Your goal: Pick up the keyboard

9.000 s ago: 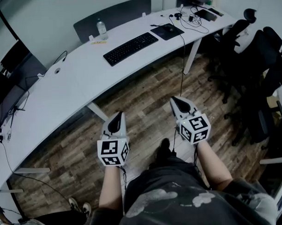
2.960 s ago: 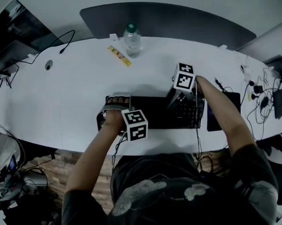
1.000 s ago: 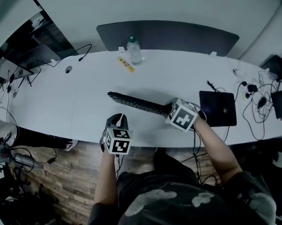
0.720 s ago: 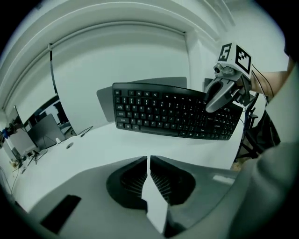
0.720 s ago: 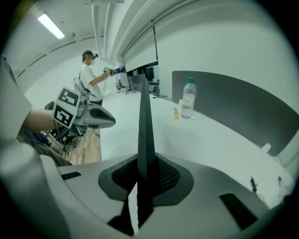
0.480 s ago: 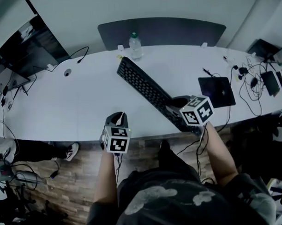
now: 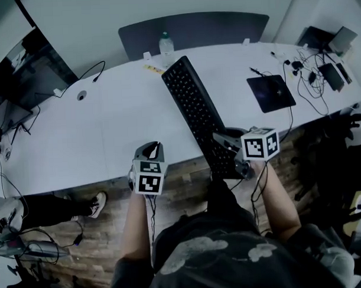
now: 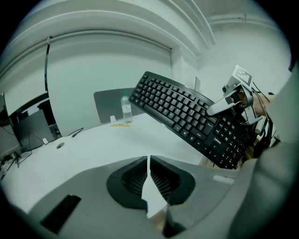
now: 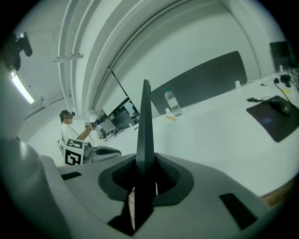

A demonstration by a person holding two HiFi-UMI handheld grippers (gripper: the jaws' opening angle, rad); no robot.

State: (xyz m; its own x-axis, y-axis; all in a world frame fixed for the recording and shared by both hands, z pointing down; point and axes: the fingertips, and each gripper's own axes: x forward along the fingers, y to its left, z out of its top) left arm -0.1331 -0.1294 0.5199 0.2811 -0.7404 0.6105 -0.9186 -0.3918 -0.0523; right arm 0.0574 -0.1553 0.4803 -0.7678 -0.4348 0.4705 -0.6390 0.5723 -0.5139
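Observation:
The black keyboard [image 7: 194,107] is lifted off the white desk [image 7: 109,125], with its length running away from me. My right gripper [image 7: 225,146] is shut on its near end. In the right gripper view the keyboard [image 9: 145,121] stands edge-on between the pads of that gripper [image 9: 145,172]. The left gripper view shows the keyboard [image 8: 187,116] in the air at the upper right, keys facing the camera. My left gripper [image 7: 148,152] is shut and holds nothing, at the desk's front edge, left of the keyboard. Its jaws [image 8: 148,163] meet over the desk top.
A water bottle [image 7: 165,42] and a yellow strip [image 7: 155,68] stand before the grey divider [image 7: 194,28]. A dark mouse pad [image 7: 271,93] and cables [image 7: 311,65] lie at the right. Monitors [image 7: 19,87] sit at the left. Another person's shoe [image 7: 97,203] shows below the desk.
My right gripper has drawn back toward the desk's front edge and rolled, swinging the keyboard from lying across the desk to pointing away. My left gripper stays shut and empty.

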